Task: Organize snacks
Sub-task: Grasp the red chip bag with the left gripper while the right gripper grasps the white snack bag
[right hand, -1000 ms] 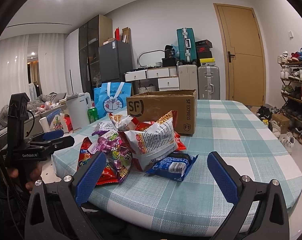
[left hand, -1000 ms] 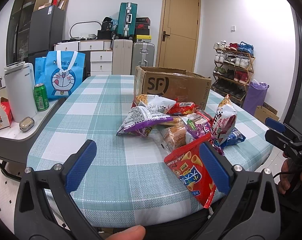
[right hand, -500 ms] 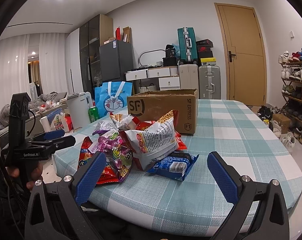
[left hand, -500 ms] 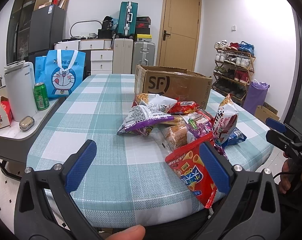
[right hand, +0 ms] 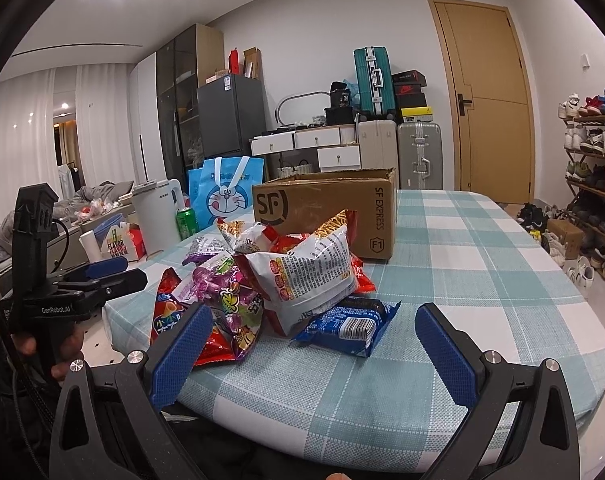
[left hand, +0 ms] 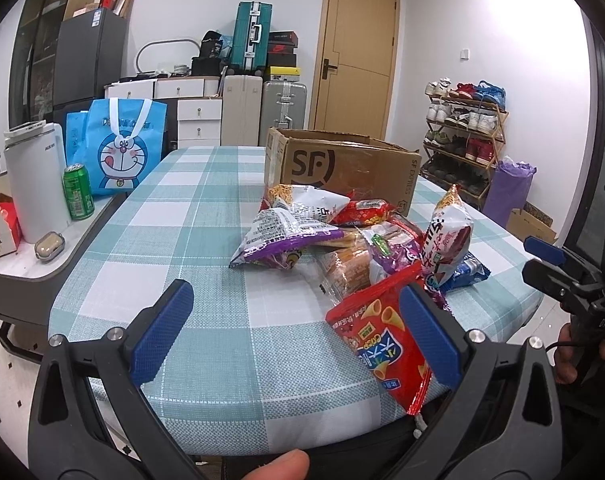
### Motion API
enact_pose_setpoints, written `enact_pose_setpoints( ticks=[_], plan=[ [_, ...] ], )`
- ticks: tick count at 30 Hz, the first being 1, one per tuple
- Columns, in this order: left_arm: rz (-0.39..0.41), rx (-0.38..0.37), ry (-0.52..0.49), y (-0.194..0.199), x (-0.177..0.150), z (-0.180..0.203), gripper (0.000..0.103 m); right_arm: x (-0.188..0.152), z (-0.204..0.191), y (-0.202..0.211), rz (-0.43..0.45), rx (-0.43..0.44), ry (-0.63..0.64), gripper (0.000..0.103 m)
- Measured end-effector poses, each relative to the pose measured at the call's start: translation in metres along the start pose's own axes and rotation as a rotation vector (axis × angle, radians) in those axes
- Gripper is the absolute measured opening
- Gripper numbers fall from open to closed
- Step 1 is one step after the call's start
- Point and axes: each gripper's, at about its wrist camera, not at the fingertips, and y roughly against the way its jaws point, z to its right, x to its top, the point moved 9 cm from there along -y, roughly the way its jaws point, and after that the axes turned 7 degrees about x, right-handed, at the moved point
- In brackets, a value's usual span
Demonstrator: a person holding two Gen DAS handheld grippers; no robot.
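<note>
A: Left wrist view: left gripper (left hand: 294, 328) jaws spread wide, nothing held; right gripper (right hand: 308, 354) likewise. Snack pile (left hand: 354, 248) noted on tabletop (left hand: 174, 248), 1 o'clock.

B: Red cone-snack bag (left hand: 386, 344) at the near edge is best pinched first. Cardboard box (left hand: 342, 168), 12 o'clock; contents cannot be seen.

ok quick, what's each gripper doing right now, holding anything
Left gripper: open, holding nothing, at the table's near edge.
Right gripper: open, holding nothing, in front of the snack pile.
</note>
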Motion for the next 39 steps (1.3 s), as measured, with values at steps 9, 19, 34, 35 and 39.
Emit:
enact_pose_setpoints(
  ticks=[9,19,34,35,39],
  plan=[
    [-0.033,-0.059,-0.063,-0.002,-0.006,0.021,0.103,-0.003,0.006,-0.005,-0.02,-0.041,0.007,0.103],
    [-0.115,-0.134,-0.112,-0.018,-0.014,0.045,0.103,-0.007,0.011,-0.016,-0.077,-0.063,0.013,0.103],
    [-0.239,-0.259,-0.1,-0.053,-0.022,0.064,0.083,0.001,0.008,-0.053,-0.137,-0.01,0.084,0.103],
    [-0.249,-0.266,-0.096,-0.055,-0.024,0.066,0.082,0.002,0.007,-0.055,-0.141,-0.007,0.091,0.103],
    [-0.287,-0.308,-0.071,-0.061,-0.026,0.069,0.075,0.006,0.007,-0.063,-0.148,0.019,0.084,0.103]
  ],
)
